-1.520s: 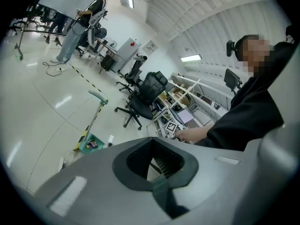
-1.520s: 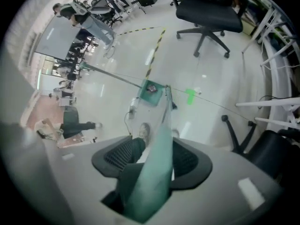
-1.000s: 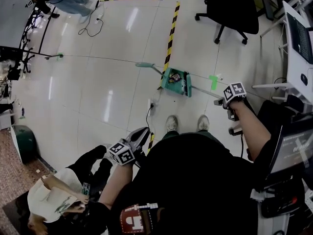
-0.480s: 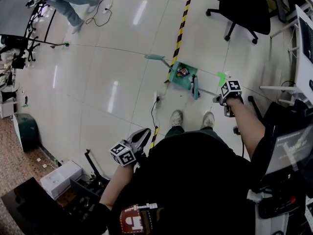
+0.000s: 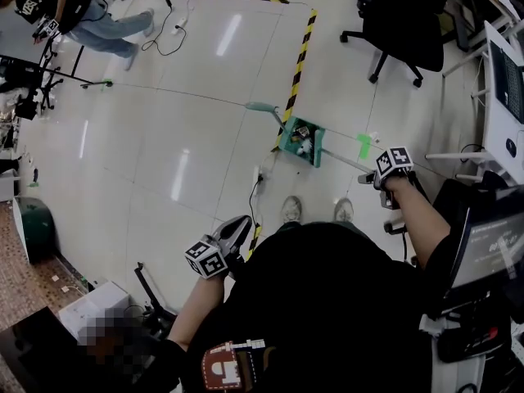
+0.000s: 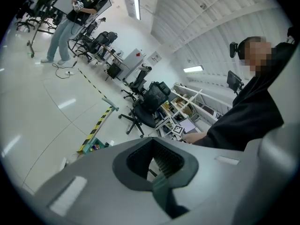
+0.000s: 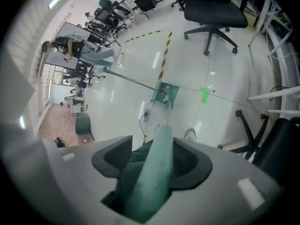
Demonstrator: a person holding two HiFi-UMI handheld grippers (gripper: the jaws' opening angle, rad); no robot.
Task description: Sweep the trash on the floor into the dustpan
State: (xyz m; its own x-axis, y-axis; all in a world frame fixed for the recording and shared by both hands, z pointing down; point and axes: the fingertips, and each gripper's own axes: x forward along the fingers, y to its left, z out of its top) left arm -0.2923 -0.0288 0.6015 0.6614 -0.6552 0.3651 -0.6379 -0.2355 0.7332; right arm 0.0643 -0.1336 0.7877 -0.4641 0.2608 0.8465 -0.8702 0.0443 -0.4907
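Note:
A green dustpan (image 5: 296, 143) sits on the white floor ahead of my shoes, with white and dark bits of trash (image 5: 302, 143) inside it. In the right gripper view the dustpan (image 7: 165, 93) lies past the end of a thick teal handle (image 7: 157, 149). My right gripper (image 5: 368, 173) (image 7: 157, 159) is shut on that handle. A thin rod with a teal grip (image 5: 262, 107) runs off from the dustpan's far left; its other end is hidden. My left gripper (image 5: 239, 224) (image 6: 154, 161) hangs by my left hip, open, with nothing between its pads.
Yellow-black tape (image 5: 299, 47) runs up the floor from the dustpan. A power strip with its cable (image 5: 255, 177) lies left of my shoes (image 5: 291, 210). A black office chair (image 5: 401, 15) stands at the back right, white desk legs (image 5: 458, 155) at the right. A person (image 5: 74, 15) stands far left.
White bits now show in the dustpan, where earlier only a dark piece lay. The person crouched at lower left has gone. My left gripper has stayed put.

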